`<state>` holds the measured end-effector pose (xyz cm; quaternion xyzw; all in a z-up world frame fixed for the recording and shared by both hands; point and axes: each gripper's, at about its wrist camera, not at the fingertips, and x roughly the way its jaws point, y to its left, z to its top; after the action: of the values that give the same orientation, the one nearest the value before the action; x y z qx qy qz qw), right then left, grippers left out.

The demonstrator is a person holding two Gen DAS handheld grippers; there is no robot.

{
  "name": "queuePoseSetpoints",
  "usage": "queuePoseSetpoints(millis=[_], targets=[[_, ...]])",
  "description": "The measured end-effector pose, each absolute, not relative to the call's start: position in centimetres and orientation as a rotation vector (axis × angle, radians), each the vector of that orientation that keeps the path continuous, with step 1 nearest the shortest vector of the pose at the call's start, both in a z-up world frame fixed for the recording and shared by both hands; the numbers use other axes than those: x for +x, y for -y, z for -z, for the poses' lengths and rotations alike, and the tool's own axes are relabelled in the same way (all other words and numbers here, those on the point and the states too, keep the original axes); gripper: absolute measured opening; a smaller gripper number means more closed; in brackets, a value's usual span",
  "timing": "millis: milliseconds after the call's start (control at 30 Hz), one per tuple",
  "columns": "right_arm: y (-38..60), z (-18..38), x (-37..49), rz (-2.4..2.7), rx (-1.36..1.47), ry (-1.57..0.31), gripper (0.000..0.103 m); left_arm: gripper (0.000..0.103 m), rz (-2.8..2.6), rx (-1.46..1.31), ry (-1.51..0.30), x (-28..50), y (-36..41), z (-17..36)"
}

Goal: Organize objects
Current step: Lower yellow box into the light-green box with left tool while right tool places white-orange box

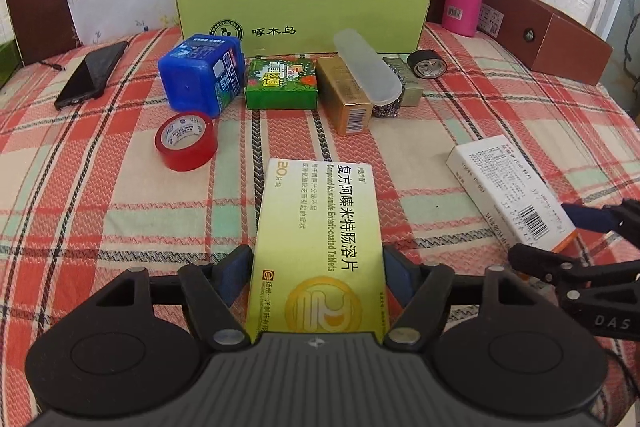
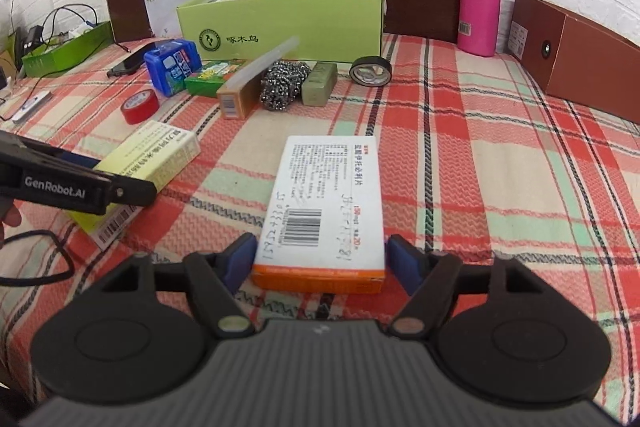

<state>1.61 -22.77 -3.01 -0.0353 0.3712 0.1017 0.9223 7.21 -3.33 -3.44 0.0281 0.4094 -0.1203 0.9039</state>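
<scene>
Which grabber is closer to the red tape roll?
Left. The left gripper, around the yellow-green box, sits just behind the red tape roll; the right gripper is farther right.

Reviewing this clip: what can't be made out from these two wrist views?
- Green open box contents: front wall hides nearly all, both views.
- Yellow tablet box: near end hidden under the left tool, left view.
- White medicine box: whether the right tool touches it is unclear.
- Steel scourer: mostly covered by the translucent case, left view.
</scene>
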Motion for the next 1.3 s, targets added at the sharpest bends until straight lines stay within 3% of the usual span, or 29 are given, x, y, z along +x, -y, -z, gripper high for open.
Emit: queuePoseSetpoints(millis=[567,667,733,800,1300], targets=[[22.0,3.4,4.3,-0.228,-0.109,-0.773,0.076,0.076,0.237,0.105,-0.835,7.8,4.0,3.8],[22.0,3.7,4.7,-0.232,-0.1,-0.784,0.068,0.075,0.241,0.114,-0.827,7.7,4.1,3.9],[22.1,3.7,4.6,-0.232,-0.096,-0.783,0.068,0.068,0.246,0.103,-0.825,7.7,4.0,3.8],[22.1,3.5,4.4,-0.238,-0.095,-0.781,0.067,0.068,0.248,0.086,-0.829,7.8,3.8,3.6],[21.6,-3.5,5.5,-0.318,-0.035,-0.604,0.066,0.068,0.304,0.007,-0.689,8.2,2.6,-2.5]])
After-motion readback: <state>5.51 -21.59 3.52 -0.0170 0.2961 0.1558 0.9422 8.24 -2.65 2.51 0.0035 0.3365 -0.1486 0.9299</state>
